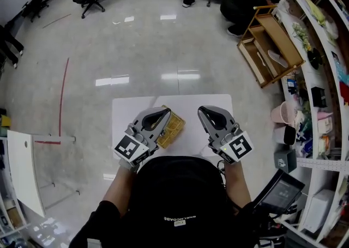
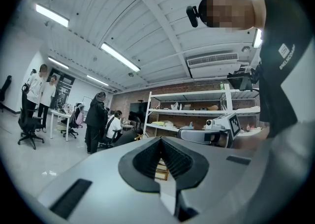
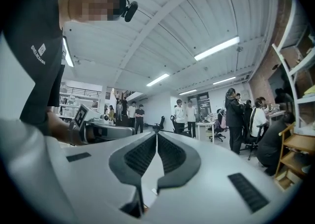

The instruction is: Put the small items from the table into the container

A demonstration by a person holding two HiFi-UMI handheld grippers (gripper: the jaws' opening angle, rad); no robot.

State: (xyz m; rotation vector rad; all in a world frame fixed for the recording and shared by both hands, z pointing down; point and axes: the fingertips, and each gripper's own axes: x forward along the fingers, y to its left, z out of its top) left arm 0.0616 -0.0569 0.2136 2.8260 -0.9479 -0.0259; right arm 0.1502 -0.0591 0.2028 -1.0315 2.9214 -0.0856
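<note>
The left tool (image 1: 163, 112) and right tool (image 1: 204, 112) hover closed, empty. Open one before lowering to the white worktop (image 1: 191, 103), yellow woven container (image 1: 172, 128) at 9 o'clock.

White lettering (image 1: 175, 218) beside a small logo stands on the person's black shirt (image 1: 174, 192). It is too small and blurred to read in any view.

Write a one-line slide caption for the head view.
Seen from above, the left gripper and right gripper, both shut, hover over a small white table, the left over a yellow container.
</note>
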